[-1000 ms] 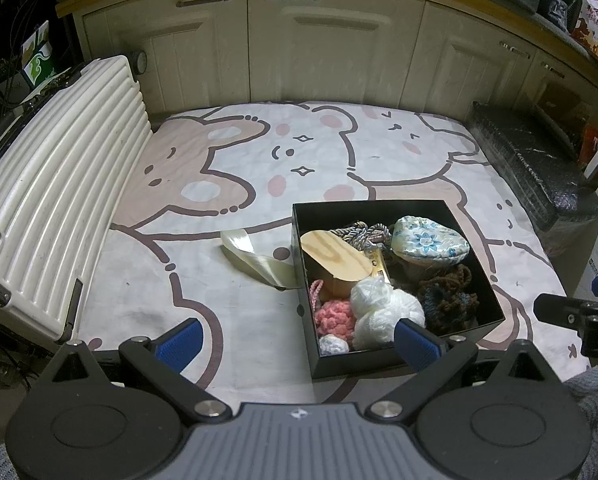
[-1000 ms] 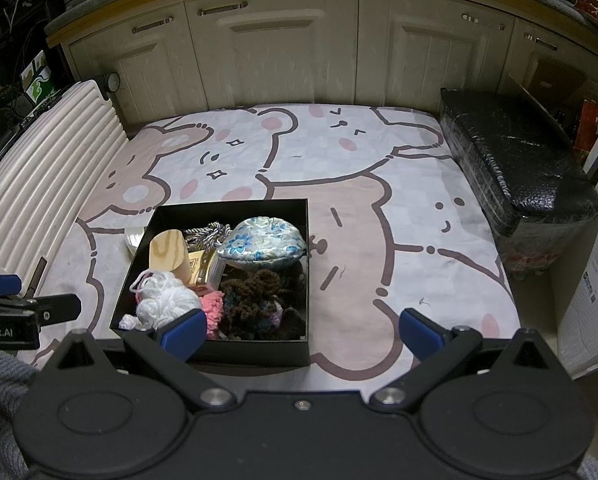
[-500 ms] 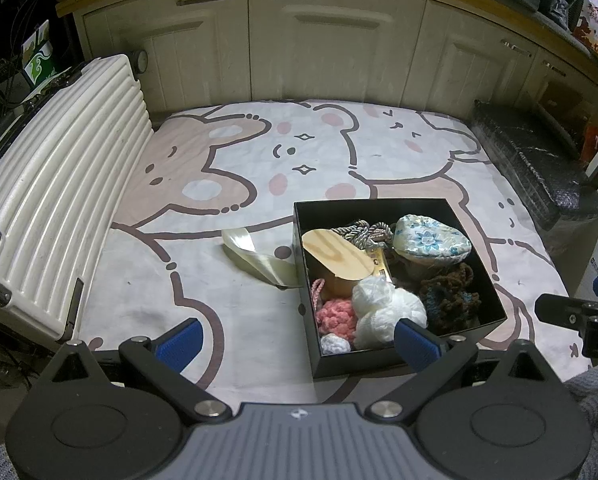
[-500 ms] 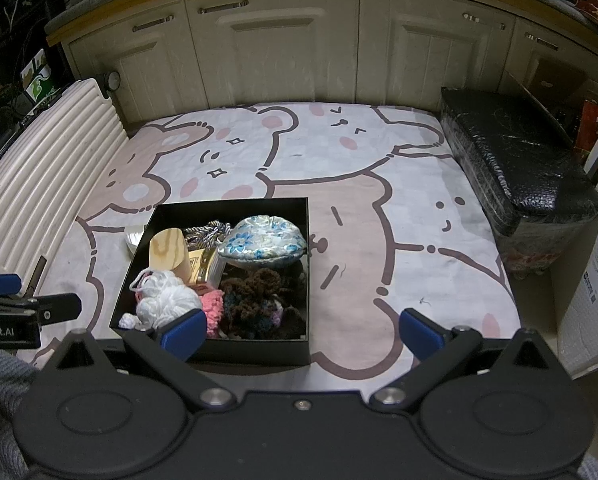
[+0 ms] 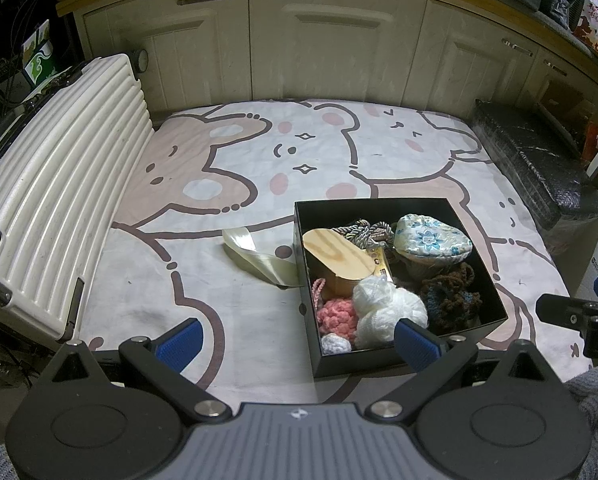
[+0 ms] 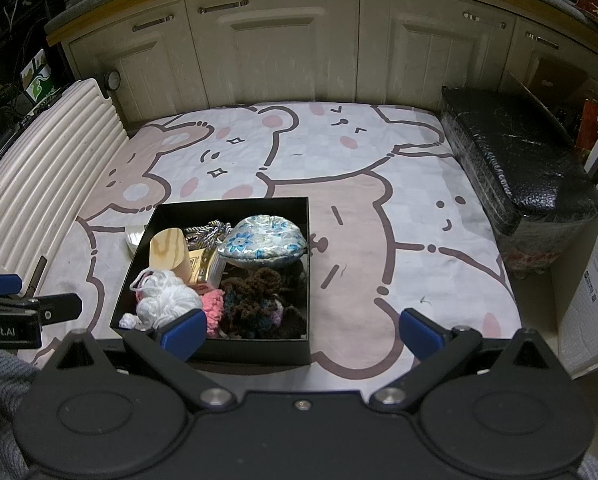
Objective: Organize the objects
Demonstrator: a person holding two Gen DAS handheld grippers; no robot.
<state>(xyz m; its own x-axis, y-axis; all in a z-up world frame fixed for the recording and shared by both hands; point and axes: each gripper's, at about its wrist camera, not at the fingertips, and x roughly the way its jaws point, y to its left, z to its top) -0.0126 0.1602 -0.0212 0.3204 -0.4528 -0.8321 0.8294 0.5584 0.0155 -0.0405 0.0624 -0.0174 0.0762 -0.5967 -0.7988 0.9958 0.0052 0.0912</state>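
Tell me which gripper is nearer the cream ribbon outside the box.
Left. The left gripper hangs just short of the ribbon; the right gripper sits beyond the black box.

Filled black box point(image 6: 235, 350) on bear-print mat point(image 6: 379, 208)

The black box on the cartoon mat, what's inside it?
The black box holds a wooden lid, a blue-flowered pouch, white yarn, pink crochet, dark brown crochet and braided cord. Whatever lies beneath them and the box floor is covered.
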